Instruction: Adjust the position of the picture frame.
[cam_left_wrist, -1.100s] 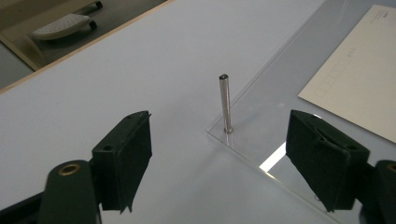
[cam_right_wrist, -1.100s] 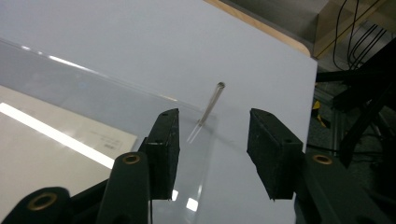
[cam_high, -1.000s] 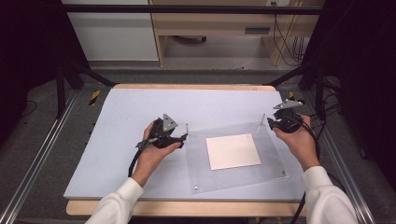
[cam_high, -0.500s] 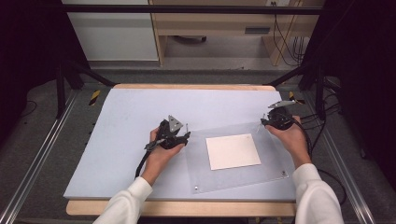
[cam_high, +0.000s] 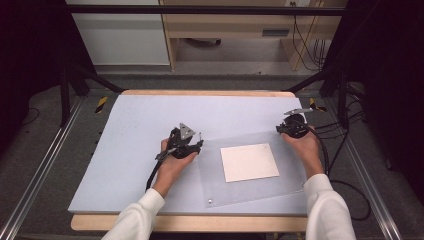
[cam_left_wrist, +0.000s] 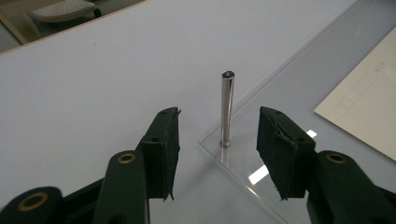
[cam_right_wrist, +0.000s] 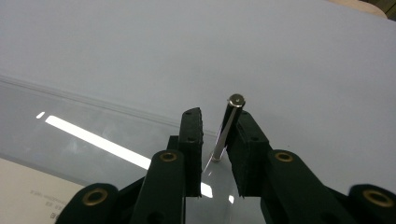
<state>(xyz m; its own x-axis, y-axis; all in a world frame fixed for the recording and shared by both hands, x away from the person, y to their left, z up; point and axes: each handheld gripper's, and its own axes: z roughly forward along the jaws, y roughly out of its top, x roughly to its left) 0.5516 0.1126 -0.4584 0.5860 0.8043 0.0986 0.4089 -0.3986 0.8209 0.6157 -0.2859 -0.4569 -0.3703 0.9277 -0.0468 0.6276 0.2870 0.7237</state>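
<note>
The clear plate (cam_high: 250, 167) lies on the worktop (cam_high: 140, 130), a corner post between each pair of jaws. Left tongs (cam_left_wrist: 218, 140) have been closing, gaping around their post (cam_left_wrist: 227, 107). Right tongs (cam_right_wrist: 215, 140), also closing, touch theirs (cam_right_wrist: 229, 123) on one side; uneven pinching could tilt the plate and slide the paper (cam_high: 249, 161).

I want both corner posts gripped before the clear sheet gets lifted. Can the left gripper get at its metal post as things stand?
Probably yes: the metal post stands upright between the left gripper's closing jaws, untouched, with nothing between them.
</note>
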